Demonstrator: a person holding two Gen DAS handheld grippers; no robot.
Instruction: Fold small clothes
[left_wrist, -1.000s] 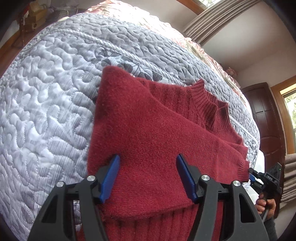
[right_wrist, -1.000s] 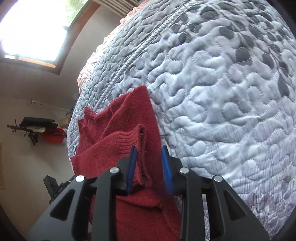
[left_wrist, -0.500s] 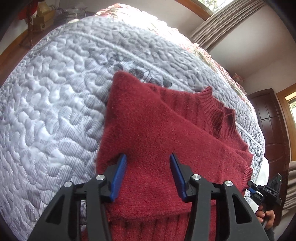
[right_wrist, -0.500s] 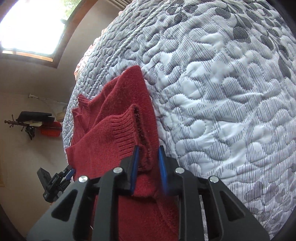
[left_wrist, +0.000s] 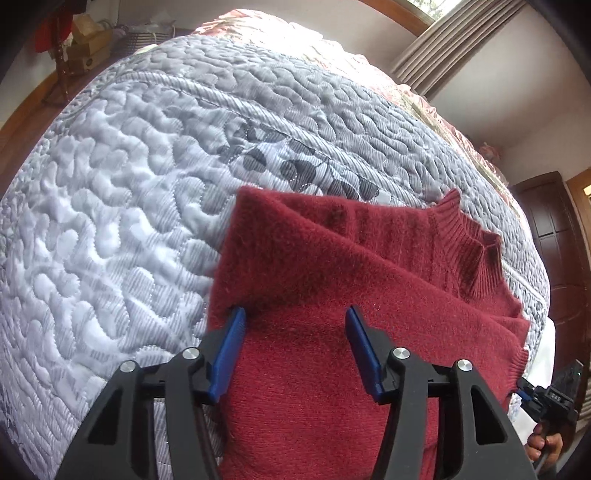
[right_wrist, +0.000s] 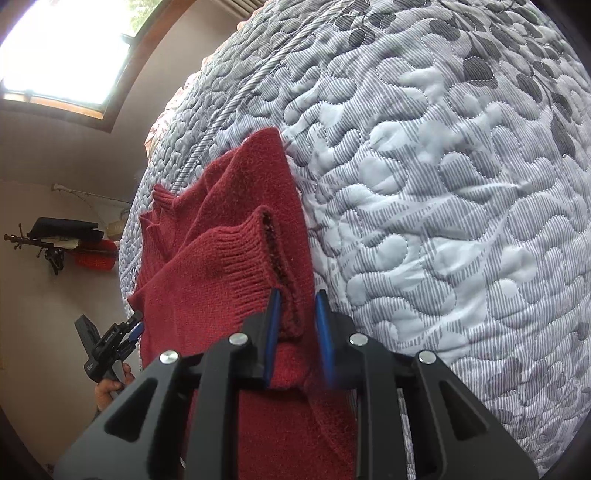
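Grey quilted bedspread under red sweater; window, curtain, dark door around. Left gripper jaws spread; right gripper pinches sweater cuff, contact partly hidden.

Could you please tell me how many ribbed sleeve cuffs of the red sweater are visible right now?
1: the ribbed cuff just ahead of the right gripper. The other sleeve's cuff may be hidden in the sweater's folds.

The black plastic left gripper has two angular, triangular-framed arms with open cut-outs, each tipped with a flat blue ribbed pad and fastened with round silver screws. The black plastic right gripper is built the same, its blue pads thin and blade-like, with four silver screw heads across its frame.
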